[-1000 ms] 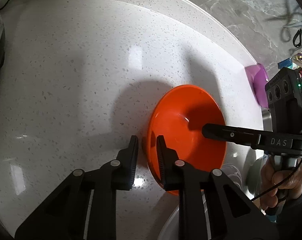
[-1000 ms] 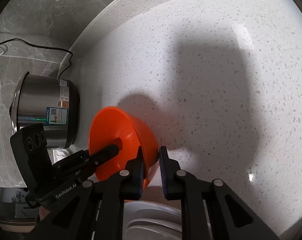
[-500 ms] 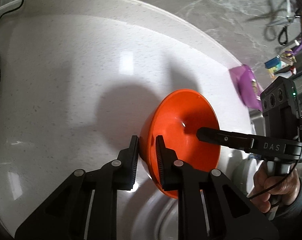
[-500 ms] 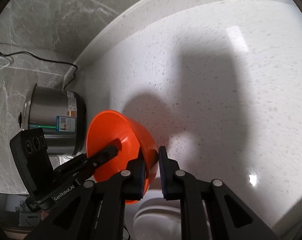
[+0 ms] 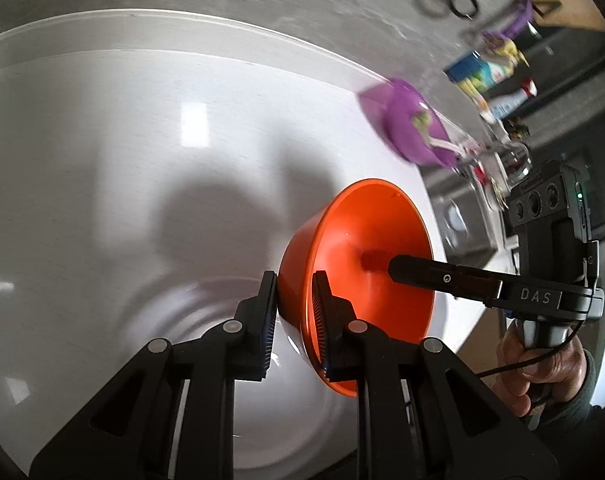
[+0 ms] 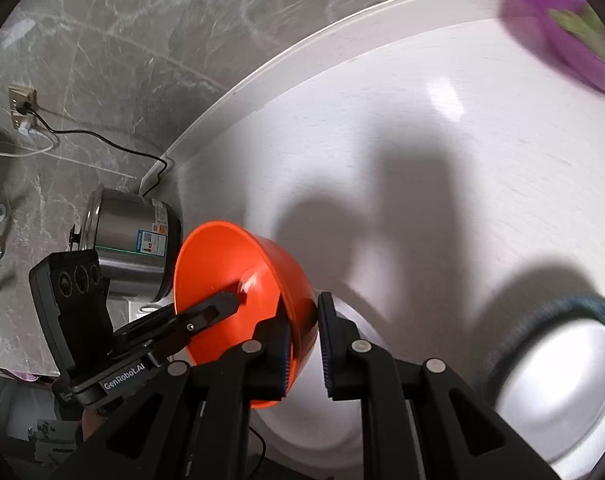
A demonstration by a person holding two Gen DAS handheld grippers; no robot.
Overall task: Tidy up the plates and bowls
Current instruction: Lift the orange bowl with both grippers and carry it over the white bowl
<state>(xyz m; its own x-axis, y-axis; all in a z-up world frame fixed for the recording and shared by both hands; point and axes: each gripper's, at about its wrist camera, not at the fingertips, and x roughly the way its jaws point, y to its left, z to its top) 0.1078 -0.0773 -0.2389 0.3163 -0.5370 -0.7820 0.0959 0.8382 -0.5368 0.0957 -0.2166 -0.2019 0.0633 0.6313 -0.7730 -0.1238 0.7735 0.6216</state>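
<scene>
So I've got the orange bowl (image 5: 366, 256) pinched from both sides and it's up off the white countertop (image 5: 142, 128), tipped a bit in the air. My left gripper (image 5: 293, 316) is nearly closed, clamped on the bowl's near rim with one finger inside and one outside. My right gripper (image 6: 304, 340) has the opposite rim the same way, jaws almost together with just the thin wall between the pads. From the left camera I can see the right one reaching in from the side, my hand (image 5: 542, 364) wrapped round its handle. Right under the bowl there's a white plate (image 5: 174, 320) sitting on the counter, and off to the right a second dish with a dark blue rim (image 6: 558, 368), pretty blurry. Purple bowl (image 5: 414, 128) with something green in it is way over by the back edge, and the steel cooker (image 6: 130, 236) sits in the far left corner by the wall.
</scene>
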